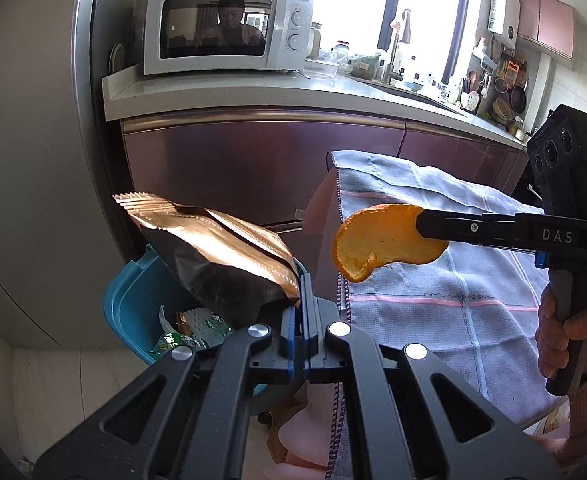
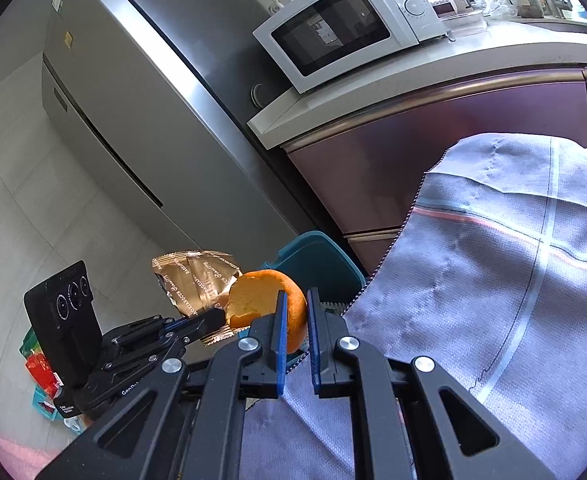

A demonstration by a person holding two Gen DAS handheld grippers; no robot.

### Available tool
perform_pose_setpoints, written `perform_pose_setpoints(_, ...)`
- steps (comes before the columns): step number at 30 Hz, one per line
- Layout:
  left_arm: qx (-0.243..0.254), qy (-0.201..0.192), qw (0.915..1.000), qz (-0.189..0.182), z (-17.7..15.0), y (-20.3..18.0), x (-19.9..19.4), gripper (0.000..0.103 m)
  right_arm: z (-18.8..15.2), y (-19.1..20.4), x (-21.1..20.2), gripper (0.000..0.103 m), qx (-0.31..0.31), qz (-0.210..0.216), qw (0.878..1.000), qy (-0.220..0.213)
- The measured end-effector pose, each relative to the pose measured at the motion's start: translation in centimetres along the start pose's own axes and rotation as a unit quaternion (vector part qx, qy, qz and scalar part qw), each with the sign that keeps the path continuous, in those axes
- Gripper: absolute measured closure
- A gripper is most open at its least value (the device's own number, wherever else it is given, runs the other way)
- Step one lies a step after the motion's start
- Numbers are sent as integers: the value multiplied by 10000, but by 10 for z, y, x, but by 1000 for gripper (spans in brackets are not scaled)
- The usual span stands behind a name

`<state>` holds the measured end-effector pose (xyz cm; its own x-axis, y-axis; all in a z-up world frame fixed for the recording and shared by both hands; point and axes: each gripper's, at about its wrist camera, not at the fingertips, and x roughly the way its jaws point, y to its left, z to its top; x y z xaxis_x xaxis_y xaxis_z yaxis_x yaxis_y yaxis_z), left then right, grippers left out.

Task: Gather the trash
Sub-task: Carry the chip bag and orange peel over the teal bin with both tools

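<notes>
My left gripper [image 1: 302,286] is shut on a corner of a copper and black foil snack bag [image 1: 221,256] and holds it over a blue trash bin [image 1: 127,312] that has wrappers inside. My right gripper [image 1: 419,222] is shut on a curved orange peel [image 1: 381,246] and holds it in the air above a grey checked cloth [image 1: 433,304]. In the right wrist view the peel [image 2: 269,304] sits between the jaws of the right gripper [image 2: 296,298], with the bag [image 2: 195,282], the left gripper [image 2: 213,318] and the bin [image 2: 319,266] just beyond.
A grey fridge [image 2: 125,120] stands to the left. A counter with maroon cabinets [image 1: 261,160] carries a white microwave [image 1: 229,32]. The cloth [image 2: 493,280] drapes over a pink surface. Coloured packages [image 2: 39,368] lie on the floor.
</notes>
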<state>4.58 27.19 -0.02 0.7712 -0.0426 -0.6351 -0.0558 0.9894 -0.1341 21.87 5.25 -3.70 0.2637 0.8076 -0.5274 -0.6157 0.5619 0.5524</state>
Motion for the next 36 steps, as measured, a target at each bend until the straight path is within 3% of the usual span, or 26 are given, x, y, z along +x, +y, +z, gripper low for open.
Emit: perform_pose_setpoints(36,-55,275,9993,241,-4,18,27,100,9,-2,36,95,118,25,9993,354)
